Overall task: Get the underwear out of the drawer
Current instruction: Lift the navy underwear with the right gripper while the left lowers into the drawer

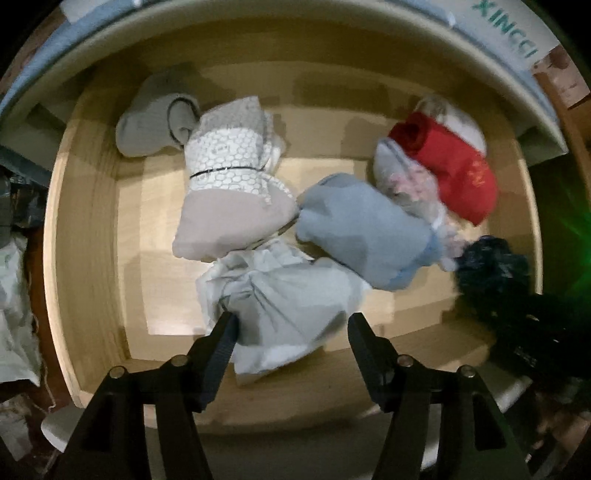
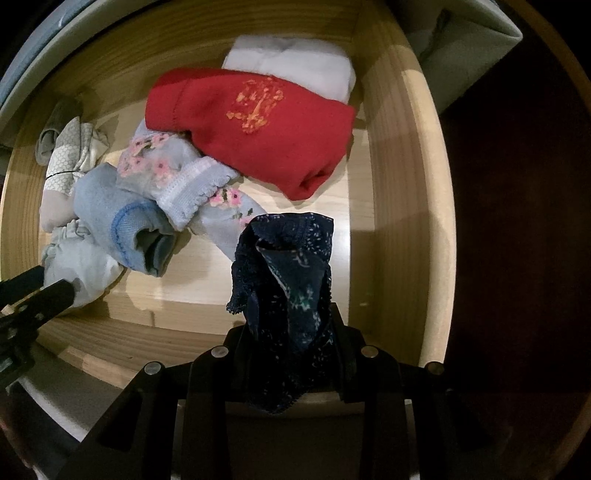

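An open wooden drawer (image 1: 85,258) holds several rolled pieces of underwear. My left gripper (image 1: 291,325) points down into it, open, with a pale grey-white bundle (image 1: 284,295) lying between its fingers; the left fingertip (image 1: 227,325) touches the cloth. Beyond lie a beige honeycomb-print roll (image 1: 229,184), a light blue roll (image 1: 362,229), a grey one (image 1: 155,122) and a red one (image 1: 454,173). My right gripper (image 2: 291,332) is shut on dark navy lace underwear (image 2: 288,266), held above the drawer floor (image 2: 358,258) near the right wall. A floral piece (image 2: 166,166) and the red one (image 2: 258,129) lie behind it.
A white folded piece (image 2: 295,62) sits at the drawer's back right corner. A pale box with teal lettering (image 1: 506,33) stands behind the drawer. Light cloth (image 1: 14,314) lies outside the left wall. Bare wood shows along the drawer's front and left side.
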`<action>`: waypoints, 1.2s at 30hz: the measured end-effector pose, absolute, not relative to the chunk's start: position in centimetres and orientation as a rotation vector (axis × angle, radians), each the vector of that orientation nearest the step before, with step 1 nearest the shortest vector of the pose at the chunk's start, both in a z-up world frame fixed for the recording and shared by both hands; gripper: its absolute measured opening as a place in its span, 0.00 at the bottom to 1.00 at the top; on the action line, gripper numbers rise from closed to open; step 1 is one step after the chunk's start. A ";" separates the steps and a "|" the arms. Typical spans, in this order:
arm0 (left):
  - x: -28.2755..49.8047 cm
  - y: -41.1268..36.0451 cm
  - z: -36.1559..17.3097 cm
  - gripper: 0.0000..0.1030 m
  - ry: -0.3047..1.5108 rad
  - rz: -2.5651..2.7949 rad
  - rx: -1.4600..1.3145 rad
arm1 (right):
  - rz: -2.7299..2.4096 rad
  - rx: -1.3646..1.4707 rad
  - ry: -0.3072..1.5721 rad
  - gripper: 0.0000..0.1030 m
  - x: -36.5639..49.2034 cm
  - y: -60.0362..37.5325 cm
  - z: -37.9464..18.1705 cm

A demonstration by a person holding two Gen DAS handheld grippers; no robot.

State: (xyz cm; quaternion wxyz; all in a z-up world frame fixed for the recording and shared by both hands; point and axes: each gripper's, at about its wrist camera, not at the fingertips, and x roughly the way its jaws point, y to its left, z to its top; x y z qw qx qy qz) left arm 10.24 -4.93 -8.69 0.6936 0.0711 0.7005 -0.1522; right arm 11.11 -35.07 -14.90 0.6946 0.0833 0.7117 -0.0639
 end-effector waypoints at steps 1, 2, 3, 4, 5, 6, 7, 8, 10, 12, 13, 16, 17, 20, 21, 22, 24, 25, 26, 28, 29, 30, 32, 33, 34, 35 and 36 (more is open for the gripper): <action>10.4 -5.0 -9.2 0.62 1.578 -0.334 0.164 | -0.141 0.187 1.590 0.28 11.1 -35.1 -14.8; 10.5 -5.0 -9.4 0.62 1.585 -0.332 0.164 | -0.140 0.188 1.591 0.28 11.0 -35.0 -14.6; 10.7 -4.9 -9.5 0.62 1.592 -0.331 0.157 | -0.140 0.189 1.590 0.28 11.0 -35.0 -14.5; 10.9 -4.9 -9.5 0.62 1.598 -0.328 0.149 | -0.141 0.189 1.589 0.28 11.0 -35.0 -14.5; 11.0 -4.8 -9.6 0.62 1.608 -0.328 0.144 | -0.140 0.189 1.588 0.28 11.0 -35.0 -14.6; 11.2 -4.8 -9.7 0.62 1.615 -0.328 0.149 | -0.138 0.190 1.588 0.28 11.0 -35.0 -14.6; 11.3 -4.8 -9.8 0.62 1.623 -0.323 0.154 | -0.137 0.191 1.588 0.28 11.1 -35.0 -14.6; 11.5 -4.7 -10.0 0.62 1.630 -0.320 0.146 | -0.136 0.191 1.589 0.28 11.1 -35.0 -14.6; 11.7 -4.5 -10.2 0.62 1.641 -0.308 0.125 | -0.134 0.191 1.588 0.28 11.1 -34.9 -14.6; 11.9 -4.3 -10.4 0.63 1.648 -0.295 0.111 | -0.132 0.194 1.585 0.28 11.1 -34.9 -14.5; 12.0 -4.3 -10.5 0.64 1.648 -0.291 0.114 | -0.132 0.197 1.586 0.28 11.1 -35.0 -14.5; 12.0 -4.4 -10.7 0.64 1.650 -0.282 0.141 | -0.130 0.202 1.586 0.29 11.1 -35.0 -14.5; 12.0 -4.6 -10.8 0.64 1.648 -0.280 0.154 | -0.130 0.201 1.586 0.29 11.1 -35.0 -14.4; 11.3 -6.1 -11.4 0.65 1.643 -0.282 0.192 | -0.128 0.201 1.584 0.29 11.1 -35.1 -14.3; 11.3 -6.1 -11.6 0.65 1.648 -0.281 0.194 | -0.127 0.203 1.585 0.29 11.1 -35.1 -14.4; 11.1 -6.4 -11.8 0.65 1.653 -0.278 0.193 | -0.126 0.206 1.584 0.29 11.1 -35.2 -14.4; 11.1 -6.6 -11.9 0.65 1.657 -0.277 0.194 | -0.125 0.209 1.585 0.29 11.1 -35.2 -14.4; 11.0 -6.8 -12.0 0.65 1.659 -0.277 0.195 | -0.125 0.210 1.585 0.29 11.1 -35.2 -14.3; 11.0 -6.9 -12.1 0.66 1.661 -0.275 0.194 | -0.125 0.211 1.584 0.29 11.1 -35.2 -14.3; 11.0 -7.0 -12.2 0.66 1.659 -0.269 0.184 | -0.125 0.212 1.584 0.29 11.0 -35.2 -14.3; 11.0 -6.8 -12.1 0.66 1.657 -0.267 0.180 | -0.126 0.212 1.584 0.29 11.0 -35.2 -14.3; 11.0 -6.6 -12.1 0.65 1.653 -0.267 0.177 | -0.127 0.213 1.584 0.29 11.0 -35.2 -14.3; 11.0 -6.3 -12.2 0.64 1.648 -0.264 0.176 | -0.124 0.212 1.585 0.29 11.1 -35.2 -14.4; 11.0 -6.3 -12.3 0.64 1.645 -0.263 0.177 | -0.125 0.212 1.586 0.29 11.1 -35.2 -14.3; 11.0 -6.2 -11.8 0.63 1.643 -0.263 0.182 | -0.125 0.211 1.585 0.29 11.0 -35.2 -14.4; 10.9 -6.2 -11.8 0.63 1.640 -0.261 0.185 | -0.122 0.211 1.585 0.29 11.1 -35.2 -14.4; 10.9 -6.2 -11.7 0.62 1.635 -0.260 0.186 | -0.122 0.211 1.586 0.29 11.1 -35.2 -14.4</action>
